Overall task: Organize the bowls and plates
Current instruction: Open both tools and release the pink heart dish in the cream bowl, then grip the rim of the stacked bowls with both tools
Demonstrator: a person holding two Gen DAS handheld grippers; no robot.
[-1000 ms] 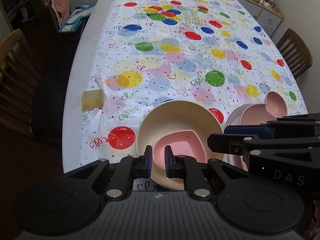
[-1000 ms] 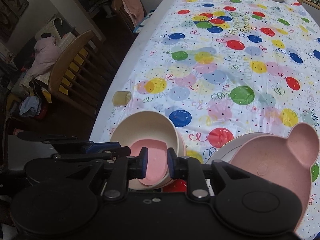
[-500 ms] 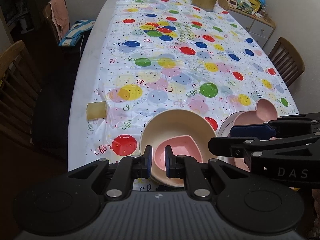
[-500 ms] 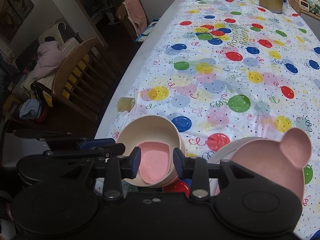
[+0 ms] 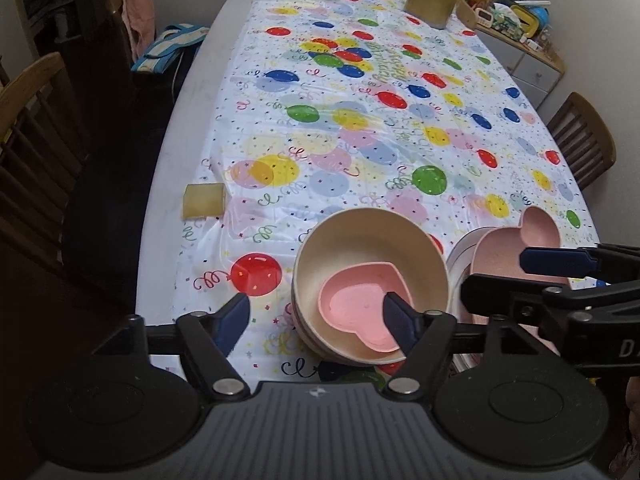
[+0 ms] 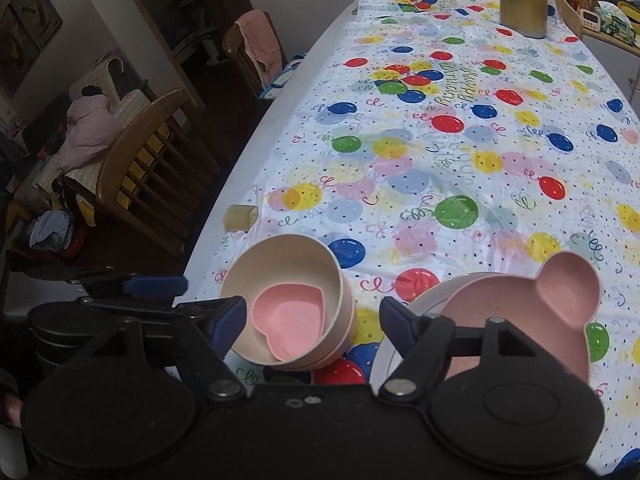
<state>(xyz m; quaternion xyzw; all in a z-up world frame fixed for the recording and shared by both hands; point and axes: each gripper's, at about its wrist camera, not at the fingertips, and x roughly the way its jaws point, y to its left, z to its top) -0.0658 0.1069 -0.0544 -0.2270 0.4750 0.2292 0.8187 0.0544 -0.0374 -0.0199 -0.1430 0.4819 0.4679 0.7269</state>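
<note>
Left wrist view: left tongs [image 5: 318,314] were nearly together a second ago, now they're spread wide; same for the right tongs [image 6: 312,318]. Pink heart bowl [image 5: 354,306] sits inside the cream bowl [image 5: 370,246] on the desk [image 5: 176,184], beside the bear plate [image 6: 520,312]. Only the right wrist view shows the room's far corner. The tablecloth [image 6: 460,152] reads "Happy Birthday".
</note>
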